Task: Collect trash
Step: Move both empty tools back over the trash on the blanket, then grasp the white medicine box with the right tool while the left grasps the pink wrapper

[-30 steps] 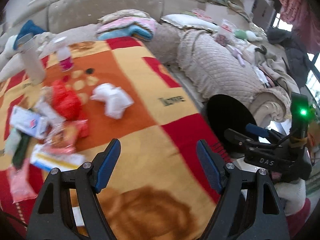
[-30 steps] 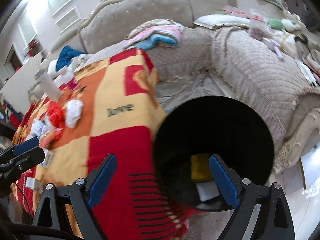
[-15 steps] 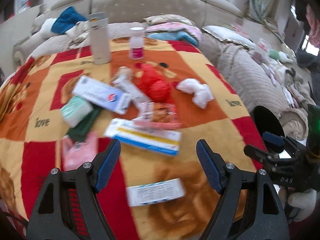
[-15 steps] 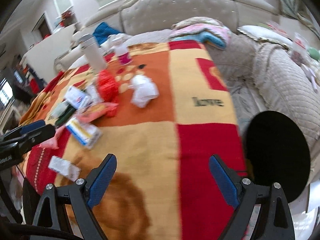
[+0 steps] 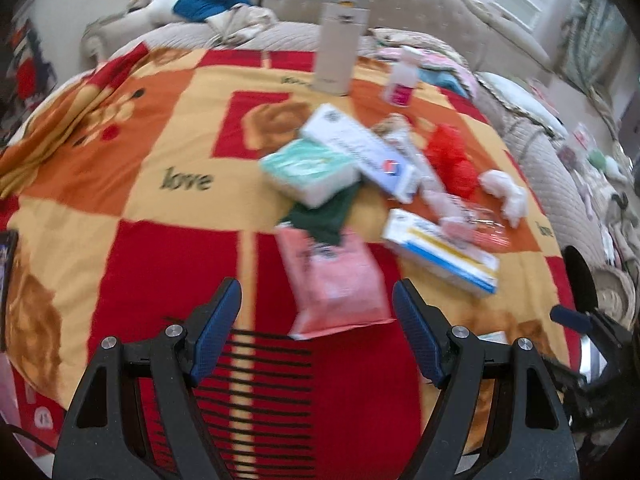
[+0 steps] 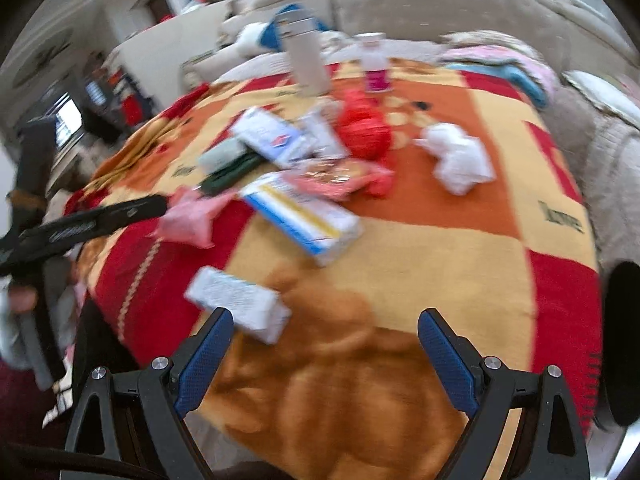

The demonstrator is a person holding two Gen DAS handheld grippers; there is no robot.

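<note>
Trash lies on a red, orange and yellow blanket (image 5: 120, 200). My left gripper (image 5: 318, 328) is open and empty, just short of a pink packet (image 5: 336, 280). Beyond lie a green tissue pack (image 5: 308, 168), a white box (image 5: 360, 152), a blue-and-yellow box (image 5: 440, 250), a red bag (image 5: 452, 160) and white crumpled paper (image 5: 504, 196). My right gripper (image 6: 324, 356) is open and empty above the blanket, near a small white box (image 6: 240, 304). The black bin (image 6: 622, 344) shows at the right edge.
A tall grey flask (image 5: 340, 44) and a small pink-labelled bottle (image 5: 402, 76) stand at the far side of the blanket. A beige sofa (image 5: 400, 4) with folded clothes wraps around the back and right. The left gripper's body (image 6: 80, 228) crosses the right wrist view.
Both grippers have swung left, away from the black bin and over the blanket. The left one now faces the pink packet; the right one faces the small white box. Both stayed open.
</note>
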